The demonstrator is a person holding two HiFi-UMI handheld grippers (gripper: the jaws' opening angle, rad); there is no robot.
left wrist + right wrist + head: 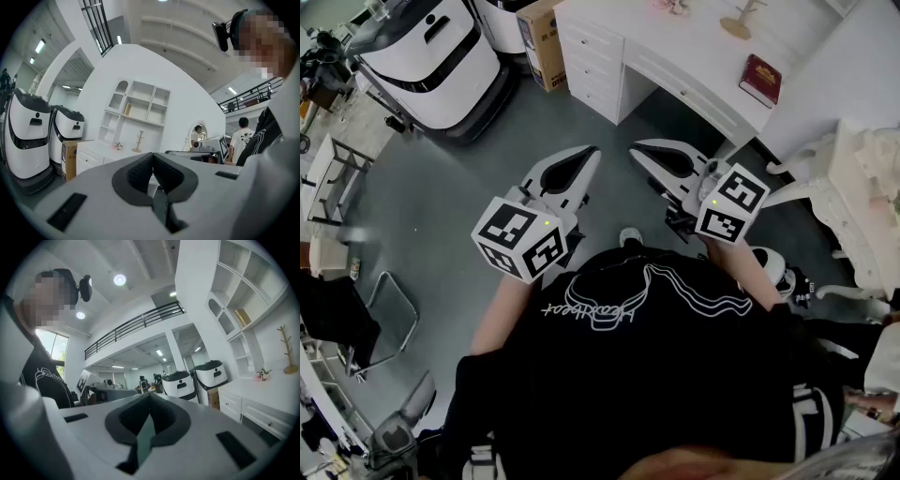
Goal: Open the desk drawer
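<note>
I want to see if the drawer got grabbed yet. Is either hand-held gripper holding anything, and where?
Nothing is held. The left hand-held gripper and the right hand-held gripper are both shut and empty, short of the white desk.

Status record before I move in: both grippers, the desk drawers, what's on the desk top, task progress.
left gripper: shut, empty, held level
right gripper: shut, empty, held level
desk: ahead, neither gripper touching it
drawers: all fronts look closed
on desk: red book, wooden stand
task progress: drawer not yet opened
</note>
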